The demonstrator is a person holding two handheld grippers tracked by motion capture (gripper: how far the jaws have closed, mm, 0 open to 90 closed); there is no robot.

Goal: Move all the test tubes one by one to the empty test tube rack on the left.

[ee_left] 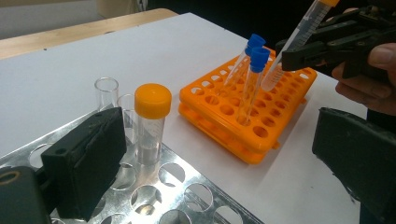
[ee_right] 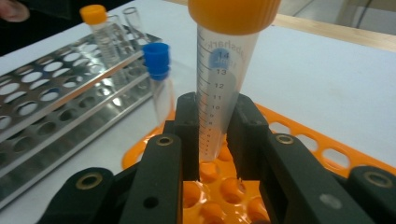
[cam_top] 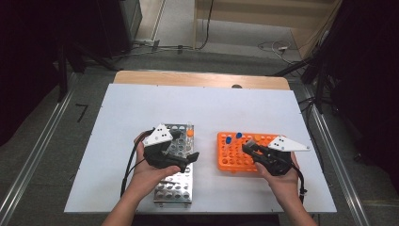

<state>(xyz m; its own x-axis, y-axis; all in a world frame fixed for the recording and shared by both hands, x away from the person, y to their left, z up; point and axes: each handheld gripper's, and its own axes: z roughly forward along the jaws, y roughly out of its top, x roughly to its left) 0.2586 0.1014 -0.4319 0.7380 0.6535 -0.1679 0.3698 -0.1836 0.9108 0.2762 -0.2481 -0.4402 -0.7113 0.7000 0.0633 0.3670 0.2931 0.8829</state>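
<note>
The right gripper point(ee_right: 212, 135) clamps its two black jaws on an orange-capped graduated tube point(ee_right: 223, 84), gripping the clear barrel below the cap. The tube stands over the holes of the orange rack point(cam_top: 235, 157), which lies on the white table point(cam_top: 141, 103) to the right of centre. In the left gripper view the same tube point(ee_left: 299, 37) leans tilted, its rounded tip low over the far part of the rack point(ee_left: 243, 116); whether the tip has entered a hole cannot be told. Two blue-capped tubes point(ee_left: 250, 70) stand in the rack just beside it, leaning slightly.

The left gripper point(ee_left: 219, 154) is spread wide and grasps nothing: its jaws sit well apart, one over the metal rack point(ee_left: 187, 191) and the other over the bare table near the orange rack. In the high view this gripper point(cam_top: 188, 157) hovers over the middle of the metal rack point(cam_top: 176, 188), which lies left of the orange one, the two racks near each other but not touching. An orange-capped tube point(ee_left: 152, 121) stands upright in the metal rack, holding a little clear liquid, with two open glass tubes point(ee_left: 108, 93) just behind it toward the far end.
</note>
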